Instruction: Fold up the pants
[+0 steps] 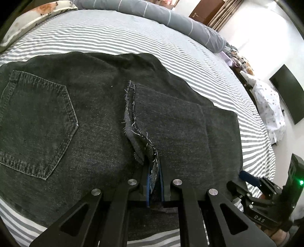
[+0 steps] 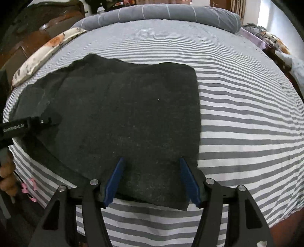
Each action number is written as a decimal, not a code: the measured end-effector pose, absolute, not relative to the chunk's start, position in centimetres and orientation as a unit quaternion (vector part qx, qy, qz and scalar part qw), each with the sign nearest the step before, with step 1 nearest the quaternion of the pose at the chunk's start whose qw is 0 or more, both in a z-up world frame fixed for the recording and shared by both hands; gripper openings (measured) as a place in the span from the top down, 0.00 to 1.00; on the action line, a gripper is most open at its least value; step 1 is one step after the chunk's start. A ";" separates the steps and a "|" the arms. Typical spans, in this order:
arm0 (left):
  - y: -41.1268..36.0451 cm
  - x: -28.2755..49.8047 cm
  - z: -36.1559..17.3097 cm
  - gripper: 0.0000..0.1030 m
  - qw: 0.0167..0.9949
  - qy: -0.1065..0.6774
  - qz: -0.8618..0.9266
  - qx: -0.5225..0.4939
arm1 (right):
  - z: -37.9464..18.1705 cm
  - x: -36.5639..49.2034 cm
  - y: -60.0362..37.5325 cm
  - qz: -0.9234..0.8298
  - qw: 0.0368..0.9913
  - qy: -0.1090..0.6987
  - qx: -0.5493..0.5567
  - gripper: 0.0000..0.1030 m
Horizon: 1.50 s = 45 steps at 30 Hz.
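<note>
Left claw (image 1: 154,182) is pinched tight on the frayed hem (image 1: 150,152) of the black pants (image 1: 76,117). Its two blue pads (image 1: 147,187) squeeze the ragged cloth between them, and loose white threads stick out of the edge. That hem belongs to a leg that lies folded back over the rest of the pants. A back pocket (image 1: 36,127) with pale stitching shows on the left side of the left camera view.

Right claw (image 2: 151,180) is wide. Its two blue pads (image 2: 114,182) stand well apart, and nothing is squeezed between them. The near corner of the pants (image 2: 123,117) lies under and between the pads, flat on the bed. I cannot tell if the pads touch the cloth.

The pants lie spread on the striped sheet (image 2: 247,114), which is grey and white. In the right camera view they look like a dark, almost square shape with a straight edge on the right side. The left claw also shows at the left edge of that view, over the pants, and fingers of the person's hand (image 2: 7,176) are wrapped around its handle below.

A long grey pillow (image 2: 161,11) with thin white lines lies along the far side of the bed. A flowery pillow (image 2: 47,51) sits at the far left corner. A dark screen (image 1: 286,98) hangs on the white wall to the right in the left camera view.
</note>
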<state>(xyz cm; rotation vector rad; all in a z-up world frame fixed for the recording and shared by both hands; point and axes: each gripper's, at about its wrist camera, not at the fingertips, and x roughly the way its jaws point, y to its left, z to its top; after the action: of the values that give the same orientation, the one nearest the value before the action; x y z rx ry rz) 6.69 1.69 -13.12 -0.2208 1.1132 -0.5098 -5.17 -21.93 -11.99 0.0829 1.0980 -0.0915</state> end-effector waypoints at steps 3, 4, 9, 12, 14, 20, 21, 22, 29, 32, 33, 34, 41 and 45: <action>2.9 6.7 -12.4 0.86 0.806 0.527 -0.238 -0.127 | -11.4 -4.1 -21.6 -0.045 0.842 0.535 0.055 0.38; 3.9 6.7 -11.9 0.85 0.802 0.529 -0.235 -0.145 | -10.9 -4.0 -21.6 -0.040 0.842 0.534 0.067 0.37; 11.6 6.5 -7.8 0.79 0.807 0.477 -0.226 -0.264 | -8.8 -4.3 -21.5 -0.033 0.853 0.512 0.099 0.33; 17.5 5.8 -5.7 0.56 0.829 0.429 -0.199 -0.298 | -8.0 -4.6 -21.0 -0.020 0.856 0.504 0.110 0.33; 22.2 5.5 -4.9 0.39 0.845 0.393 -0.173 -0.320 | -7.4 -4.9 -20.3 -0.010 0.858 0.501 0.110 0.33; 32.2 5.7 -8.5 0.39 0.800 0.374 -0.089 -0.461 | -6.9 -4.7 -18.3 0.008 0.858 0.499 0.120 0.31; 32.8 5.6 -9.2 0.39 0.795 0.376 -0.081 -0.468 | -7.0 -4.1 -18.0 0.010 0.857 0.500 0.123 0.31; 33.5 5.5 -10.0 0.39 0.790 0.379 -0.072 -0.477 | -7.0 -4.2 -17.9 0.010 0.857 0.500 0.125 0.31; 34.8 6.3 -13.9 0.39 0.757 0.403 -0.059 -0.511 | -7.7 -3.8 -17.8 0.008 0.851 0.510 0.127 0.31; 34.9 6.3 -14.7 0.39 0.752 0.409 -0.059 -0.513 | -7.9 -3.9 -17.8 0.008 0.849 0.512 0.127 0.31; 34.8 6.4 -15.0 0.39 0.751 0.413 -0.059 -0.513 | -8.1 -3.8 -17.8 0.007 0.849 0.514 0.126 0.31; 34.8 6.6 -15.3 0.39 0.749 0.417 -0.056 -0.512 | -8.2 -3.7 -17.7 0.007 0.848 0.515 0.128 0.31; 33.9 8.4 -15.8 0.39 0.749 0.428 -0.071 -0.501 | -8.7 -3.4 -17.4 0.008 0.844 0.520 0.129 0.31; 33.1 9.2 -15.0 0.42 0.760 0.428 -0.073 -0.483 | -9.1 -3.3 -17.4 0.009 0.841 0.524 0.131 0.31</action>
<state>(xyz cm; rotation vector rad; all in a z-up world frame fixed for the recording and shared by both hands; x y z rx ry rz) 9.17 33.15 -15.05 -1.0509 0.9320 -0.1600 -3.28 -17.42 -9.07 0.2775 1.1073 0.0184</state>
